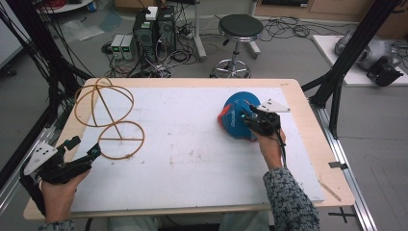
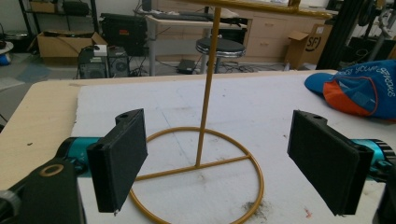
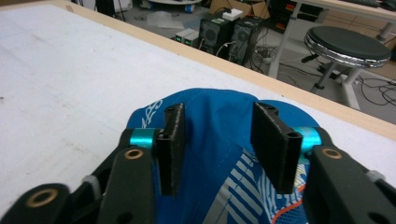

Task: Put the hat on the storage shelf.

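High view — blue cap [image 1: 235, 115] at the table's right, right gripper [image 1: 251, 117] poised over it.
Soft, light fabric — best pinched at the stiff brim. Both grippers' jaws spread, empty; left gripper [image 1: 82, 150] faces the wire stand [image 1: 108, 120].

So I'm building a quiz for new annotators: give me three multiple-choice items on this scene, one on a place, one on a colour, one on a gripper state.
1. Where on the table is the wire stand?
A. Left side
B. Right side
C. Centre

2. What colour is most of the cap?
A. Green
B. Blue
C. Black

3. How is the left gripper?
A. Shut on the stand
C. Shut on the cap
B. Open

Answers:
1 A: in the high view the stand sits at the table's left, the cap at its right.
2 B: its cloth is blue with an orange part.
3 B: the left gripper view shows its jaws wide apart, holding nothing, the stand's base ring beyond them.
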### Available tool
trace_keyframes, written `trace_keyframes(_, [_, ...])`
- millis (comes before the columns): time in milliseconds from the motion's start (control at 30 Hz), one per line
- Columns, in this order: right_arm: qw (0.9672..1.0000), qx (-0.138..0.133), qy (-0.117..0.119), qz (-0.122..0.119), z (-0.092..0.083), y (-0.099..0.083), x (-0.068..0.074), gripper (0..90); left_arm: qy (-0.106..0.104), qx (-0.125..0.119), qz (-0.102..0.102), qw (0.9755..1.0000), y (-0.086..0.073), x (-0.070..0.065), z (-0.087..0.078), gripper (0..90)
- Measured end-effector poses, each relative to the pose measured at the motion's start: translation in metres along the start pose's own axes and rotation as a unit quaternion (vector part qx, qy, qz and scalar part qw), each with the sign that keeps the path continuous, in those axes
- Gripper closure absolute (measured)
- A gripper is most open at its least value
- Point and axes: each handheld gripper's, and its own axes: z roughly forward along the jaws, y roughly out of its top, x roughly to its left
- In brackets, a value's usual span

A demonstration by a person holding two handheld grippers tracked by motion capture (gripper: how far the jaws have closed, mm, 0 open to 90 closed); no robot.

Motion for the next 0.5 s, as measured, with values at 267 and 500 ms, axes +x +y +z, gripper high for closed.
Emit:
trace_keyframes(267, [0.9998,0.015,-0.001,-0.016,0.0031,0.005,0.002,75.9,0.001,-0.002,-0.002,1.0,0.0005,0.0015,-0.0015,20.0])
trace_keyframes(500, [0.9994,0.029,-0.001,-0.021,0.0068,0.0095,0.002,88.9,0.003,-0.004,-0.003,1.0,0.0009,0.0032,-0.003,20.0])
